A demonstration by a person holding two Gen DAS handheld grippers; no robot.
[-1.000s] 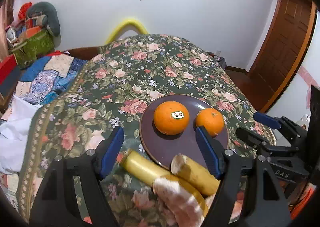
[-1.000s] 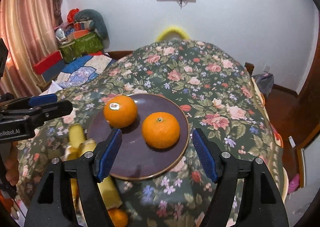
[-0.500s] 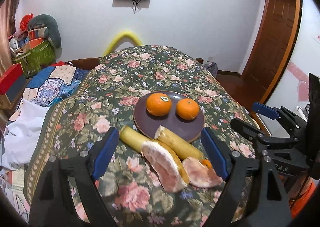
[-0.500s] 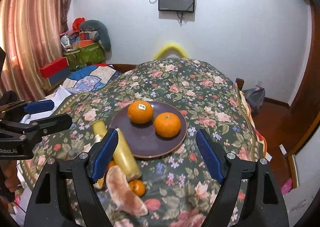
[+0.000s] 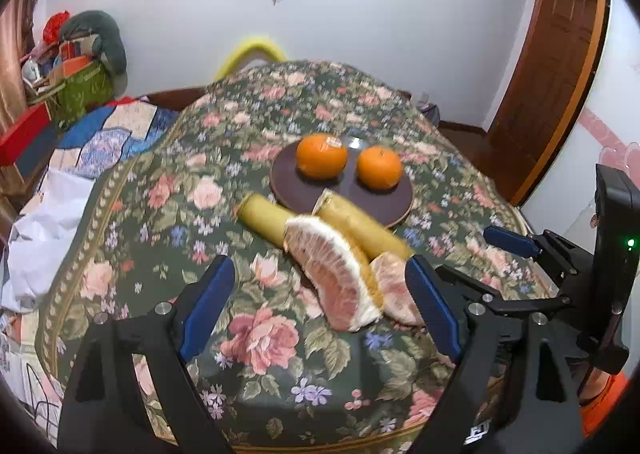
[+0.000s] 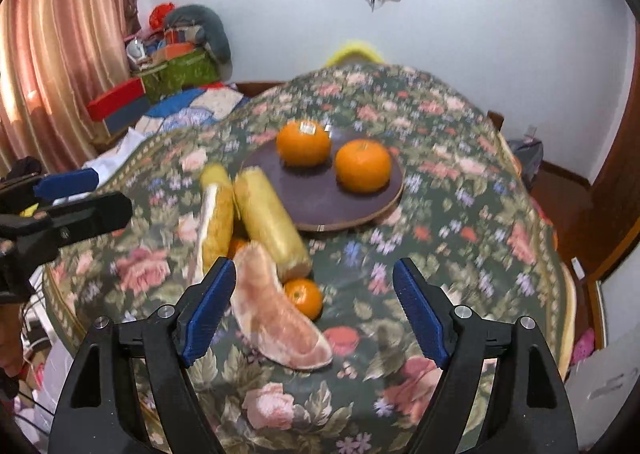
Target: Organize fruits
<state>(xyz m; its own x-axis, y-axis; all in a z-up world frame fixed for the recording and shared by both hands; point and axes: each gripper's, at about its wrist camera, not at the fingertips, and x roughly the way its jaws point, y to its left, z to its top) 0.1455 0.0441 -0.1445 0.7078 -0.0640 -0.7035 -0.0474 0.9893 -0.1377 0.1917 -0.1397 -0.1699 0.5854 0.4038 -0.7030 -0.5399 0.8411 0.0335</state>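
Note:
A dark round plate (image 5: 292,194) (image 6: 320,206) on the floral tablecloth holds two oranges (image 5: 322,156) (image 6: 362,165). In front of it lie two yellow peel pieces (image 5: 266,216) (image 6: 270,220), two peeled pomelo segments (image 5: 332,280) (image 6: 276,318) and a small mandarin (image 6: 304,296). My left gripper (image 5: 320,310) is open and empty, held back above the near table edge, with the pomelo segments between its fingers. My right gripper (image 6: 312,310) is open and empty, just behind the near pomelo segment. Each gripper shows in the other's view (image 5: 516,250) (image 6: 76,202).
The round table with the floral cloth (image 5: 192,182) (image 6: 460,214) fills the middle. Boxes, bags and folded cloths (image 5: 76,90) (image 6: 172,70) are stacked at the left. A wooden door (image 5: 552,66) stands at the right. A yellow chair back (image 5: 256,50) rises behind the table.
Both grippers have pulled back and up from the plate, staying open. The plate and oranges now look smaller, and the pomelo segments and mandarin have come into view.

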